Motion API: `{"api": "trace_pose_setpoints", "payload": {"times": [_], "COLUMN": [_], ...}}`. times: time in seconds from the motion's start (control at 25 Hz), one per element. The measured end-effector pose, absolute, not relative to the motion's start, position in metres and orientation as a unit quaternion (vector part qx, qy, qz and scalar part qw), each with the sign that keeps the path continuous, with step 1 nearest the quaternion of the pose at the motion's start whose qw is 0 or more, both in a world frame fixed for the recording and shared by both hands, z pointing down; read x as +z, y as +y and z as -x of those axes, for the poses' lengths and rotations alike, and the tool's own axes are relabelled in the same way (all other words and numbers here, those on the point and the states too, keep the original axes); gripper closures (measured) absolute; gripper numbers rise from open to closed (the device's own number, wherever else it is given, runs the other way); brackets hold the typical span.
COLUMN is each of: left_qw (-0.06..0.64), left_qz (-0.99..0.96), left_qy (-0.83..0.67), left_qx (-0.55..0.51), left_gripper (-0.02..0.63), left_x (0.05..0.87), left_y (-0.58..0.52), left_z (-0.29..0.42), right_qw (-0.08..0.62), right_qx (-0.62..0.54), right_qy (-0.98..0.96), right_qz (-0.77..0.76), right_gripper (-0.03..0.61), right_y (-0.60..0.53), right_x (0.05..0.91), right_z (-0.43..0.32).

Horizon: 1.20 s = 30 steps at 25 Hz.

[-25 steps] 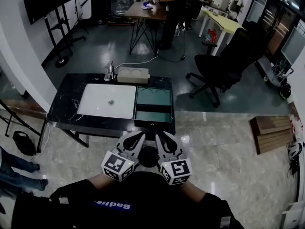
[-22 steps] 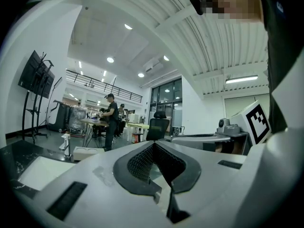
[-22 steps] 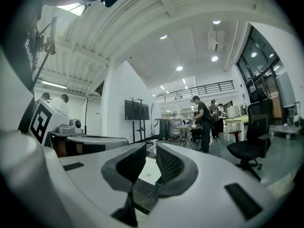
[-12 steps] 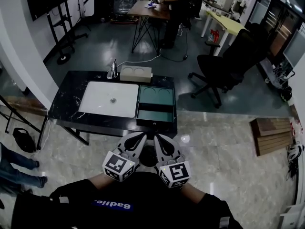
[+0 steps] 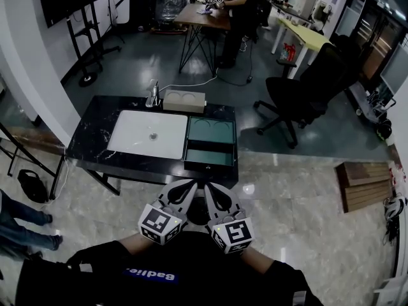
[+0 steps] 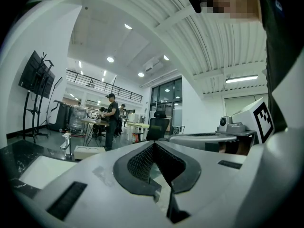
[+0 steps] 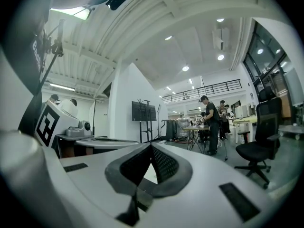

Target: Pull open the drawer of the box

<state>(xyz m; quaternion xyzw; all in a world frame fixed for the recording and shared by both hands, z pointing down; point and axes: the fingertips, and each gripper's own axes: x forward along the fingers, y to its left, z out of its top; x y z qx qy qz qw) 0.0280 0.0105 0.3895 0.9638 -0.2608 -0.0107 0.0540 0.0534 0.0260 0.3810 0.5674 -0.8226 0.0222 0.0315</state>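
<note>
The green box (image 5: 211, 131) stands at the right end of a black marble table (image 5: 89, 142), with two round recesses in its top. Its drawer (image 5: 207, 156) is drawn out toward me, its inside showing and a small knob (image 5: 206, 167) on its front. Both grippers hang close to my chest, well short of the table. My left gripper (image 5: 185, 187) and right gripper (image 5: 213, 190) are side by side, each shut on nothing. In the left gripper view the jaw tips (image 6: 153, 144) meet, and the right gripper's tips (image 7: 151, 146) meet too. Those jaws hide the box.
A white tray (image 5: 148, 134) lies left of the box, with a beige block (image 5: 183, 99) and a small tap (image 5: 153, 94) behind it. A black office chair (image 5: 306, 94) stands to the right. Wooden planks (image 5: 363, 183), a bag (image 5: 32, 187) and a person's legs (image 5: 19, 222) are on the floor.
The head view has shifted slightly, so the table sits a bit further right in the picture. Both grippers stay shut at my chest. The drawer looks the same.
</note>
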Motion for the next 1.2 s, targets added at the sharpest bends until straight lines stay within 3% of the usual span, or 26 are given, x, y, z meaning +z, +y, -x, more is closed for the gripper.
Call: {"api": "trace_pose_setpoints", "payload": {"times": [1.2], "left_qw": [0.051], "left_qz": [-0.963], "left_qy": [-0.265], "left_qx": [-0.013], "left_gripper": [0.626], "left_x": [0.3905], "left_y": [0.0130], "left_z": [-0.0228], "right_qw": [0.026], "right_qx": [0.028], "right_qy": [-0.823], "right_qz": [-0.566], "right_gripper": [0.577], "right_y": [0.0263], "right_x": [0.3848], "right_z": [-0.0513]}}
